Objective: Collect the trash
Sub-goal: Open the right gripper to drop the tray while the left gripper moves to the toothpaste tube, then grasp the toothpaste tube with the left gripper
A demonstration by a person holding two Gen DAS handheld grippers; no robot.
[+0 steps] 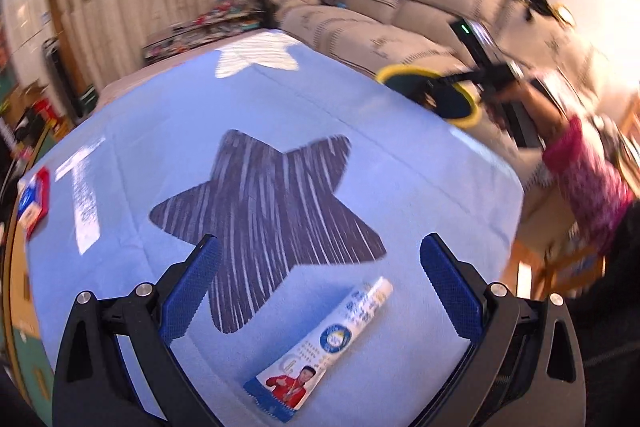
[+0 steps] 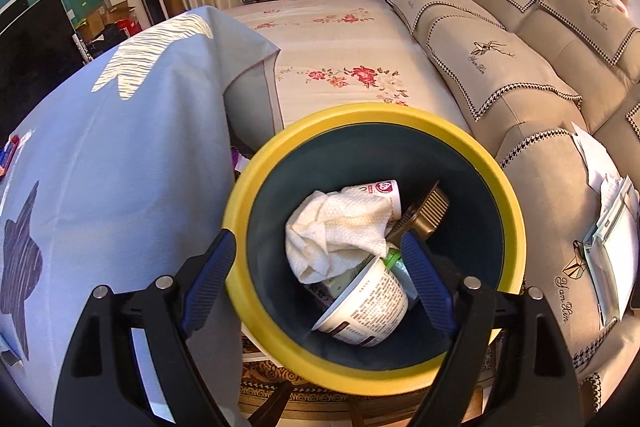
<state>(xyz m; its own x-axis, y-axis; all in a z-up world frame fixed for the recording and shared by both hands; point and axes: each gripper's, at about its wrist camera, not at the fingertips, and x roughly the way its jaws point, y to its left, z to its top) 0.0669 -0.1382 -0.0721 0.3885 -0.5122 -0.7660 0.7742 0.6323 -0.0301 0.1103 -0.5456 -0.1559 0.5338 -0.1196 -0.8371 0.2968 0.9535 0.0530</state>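
A white and blue toothpaste tube (image 1: 320,347) lies on the light blue tablecloth (image 1: 140,155), just below a dark star print. My left gripper (image 1: 320,243) hovers over it, open, with the tube between the fingers and untouched. My right gripper (image 2: 318,239) is open and holds nothing, poised over a yellow-rimmed dark bin (image 2: 508,211). Inside the bin lie a crumpled paper towel (image 2: 336,227), a white tub (image 2: 368,303), a small cup and a brown comb. In the left wrist view the bin (image 1: 460,107) stands past the table's right edge, under the blurred right gripper and a pink sleeve.
A red and blue packet (image 1: 34,199) and a white paper strip (image 1: 82,203) lie near the table's left edge. A floral bed (image 2: 340,39) and a beige sofa (image 2: 520,87) sit behind the bin. Papers (image 2: 612,227) rest on the sofa at the right.
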